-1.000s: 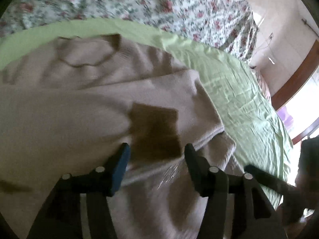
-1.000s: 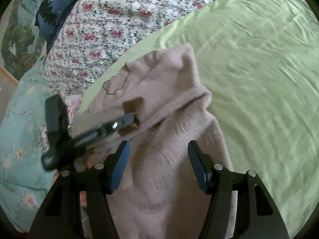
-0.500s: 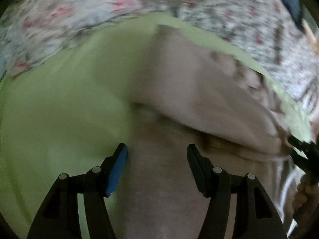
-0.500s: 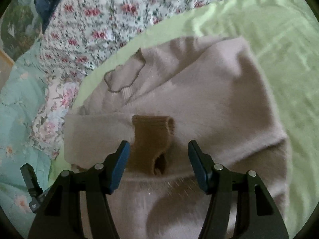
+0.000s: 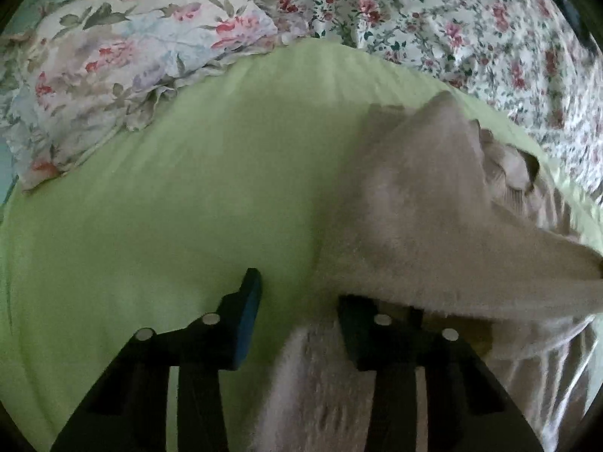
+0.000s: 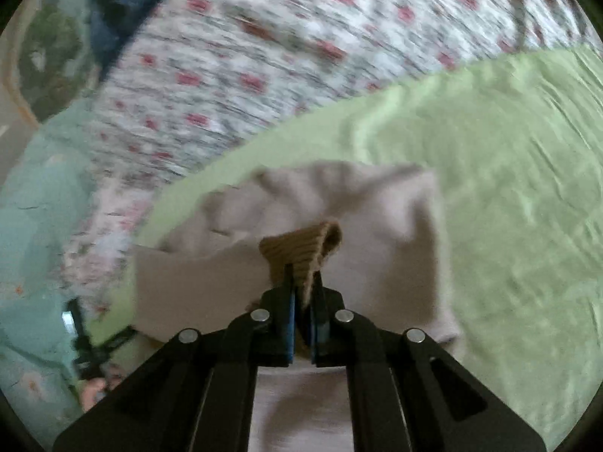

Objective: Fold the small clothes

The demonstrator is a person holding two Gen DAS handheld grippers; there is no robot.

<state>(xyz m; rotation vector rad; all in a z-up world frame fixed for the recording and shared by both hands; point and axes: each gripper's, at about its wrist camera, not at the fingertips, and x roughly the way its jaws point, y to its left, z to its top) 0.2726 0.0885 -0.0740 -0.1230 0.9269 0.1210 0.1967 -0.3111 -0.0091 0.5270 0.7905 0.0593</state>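
Observation:
A small beige sweater (image 5: pixel 414 211) lies on a light green sheet (image 5: pixel 188 207), with a sleeve folded across its body. My left gripper (image 5: pixel 297 301) is open at the sweater's left edge; its right finger (image 5: pixel 354 324) is tucked under the folded fabric. In the right wrist view the sweater (image 6: pixel 377 233) lies ahead, and my right gripper (image 6: pixel 301 297) is shut on the sleeve's brown ribbed cuff (image 6: pixel 301 248), holding it raised above the body.
Floral bedding (image 5: pixel 452 26) lies beyond the green sheet, with a ruffled floral pillow (image 5: pixel 113 67) at the far left. In the right wrist view a teal quilt (image 6: pixel 37 245) lies at the left, where the other gripper (image 6: pixel 83 342) shows small.
My right gripper has closed on the brown cuff and lifted it. My left gripper has swung left to the sweater's side edge and stays open.

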